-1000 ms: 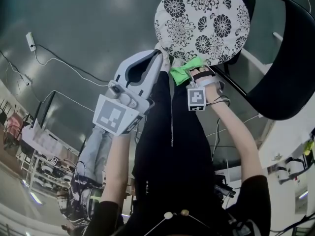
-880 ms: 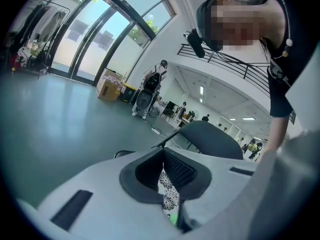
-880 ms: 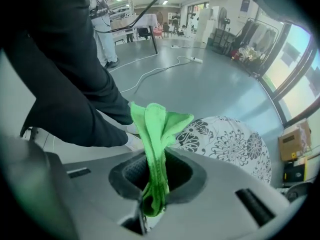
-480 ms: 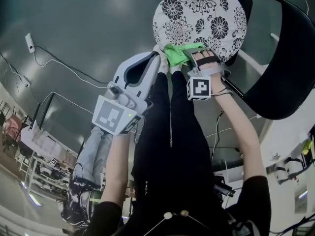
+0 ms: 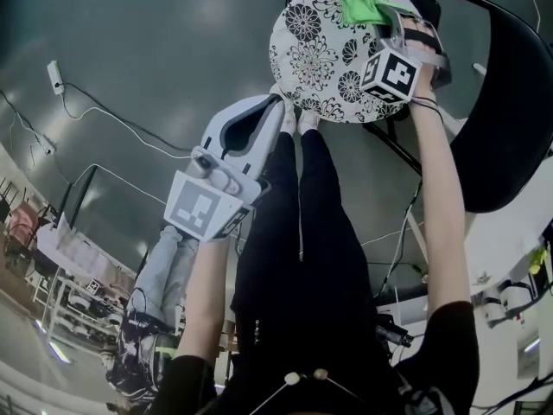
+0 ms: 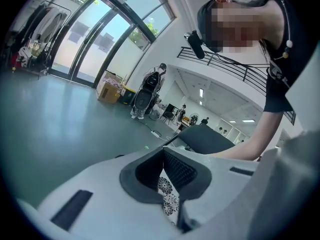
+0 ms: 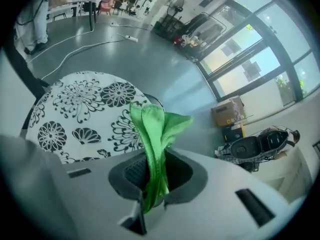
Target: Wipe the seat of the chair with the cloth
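Observation:
The chair's round seat (image 5: 333, 54) has a white cushion with black flowers and lies at the top of the head view. My right gripper (image 5: 380, 20) is over the seat's far right part, shut on the green cloth (image 5: 361, 3), which rests on the cushion. In the right gripper view the cloth (image 7: 152, 129) stands folded out of the shut right gripper (image 7: 152, 181), with the seat (image 7: 80, 109) just behind it. My left gripper (image 5: 281, 102) hangs beside the seat's near edge, shut and holding nothing. A sliver of cushion (image 6: 167, 199) shows below the left gripper (image 6: 162, 151).
The chair's black backrest (image 5: 510, 119) curves along the right side. The person's legs in black trousers (image 5: 302, 258) reach the seat's near edge. A white power strip (image 5: 54, 72) and cables (image 5: 112, 111) lie on the grey floor at left. Desks and people stand far off.
My right gripper has carried the green cloth from the seat's near edge across the cushion to its far right part. The left gripper has hardly moved.

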### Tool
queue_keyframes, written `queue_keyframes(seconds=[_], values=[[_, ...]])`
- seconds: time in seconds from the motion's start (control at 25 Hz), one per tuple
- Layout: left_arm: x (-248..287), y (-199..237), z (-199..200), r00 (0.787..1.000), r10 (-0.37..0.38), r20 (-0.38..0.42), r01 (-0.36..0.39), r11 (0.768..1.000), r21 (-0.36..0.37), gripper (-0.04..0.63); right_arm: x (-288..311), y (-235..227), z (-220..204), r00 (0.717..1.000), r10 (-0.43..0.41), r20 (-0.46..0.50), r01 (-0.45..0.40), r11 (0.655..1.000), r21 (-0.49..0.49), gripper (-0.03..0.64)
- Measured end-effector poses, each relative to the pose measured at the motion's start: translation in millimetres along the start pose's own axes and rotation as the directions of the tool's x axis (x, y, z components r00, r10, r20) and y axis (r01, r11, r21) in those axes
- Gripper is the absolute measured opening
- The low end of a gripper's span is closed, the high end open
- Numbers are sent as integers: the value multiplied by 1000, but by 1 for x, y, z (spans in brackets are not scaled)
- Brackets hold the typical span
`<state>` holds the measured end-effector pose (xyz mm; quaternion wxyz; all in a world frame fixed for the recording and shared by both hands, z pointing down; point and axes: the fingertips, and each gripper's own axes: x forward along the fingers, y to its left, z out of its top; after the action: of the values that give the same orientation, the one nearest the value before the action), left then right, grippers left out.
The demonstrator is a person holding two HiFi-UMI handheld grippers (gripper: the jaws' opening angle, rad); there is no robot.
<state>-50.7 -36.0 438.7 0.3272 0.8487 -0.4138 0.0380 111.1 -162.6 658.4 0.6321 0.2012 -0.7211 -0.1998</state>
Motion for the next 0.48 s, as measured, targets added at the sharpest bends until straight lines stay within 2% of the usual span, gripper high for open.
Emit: queue_keyframes(seconds=[0.24, 0.48], values=[[0, -2, -4, 1000, -8, -9, 8, 1000, -4, 5, 22, -33, -35, 999, -29, -42, 30, 999, 15, 55], [3, -2, -13, 999, -5, -33, 5, 1000, -17, 5, 38, -32, -52, 999, 1, -51, -1, 1000, 15, 55]])
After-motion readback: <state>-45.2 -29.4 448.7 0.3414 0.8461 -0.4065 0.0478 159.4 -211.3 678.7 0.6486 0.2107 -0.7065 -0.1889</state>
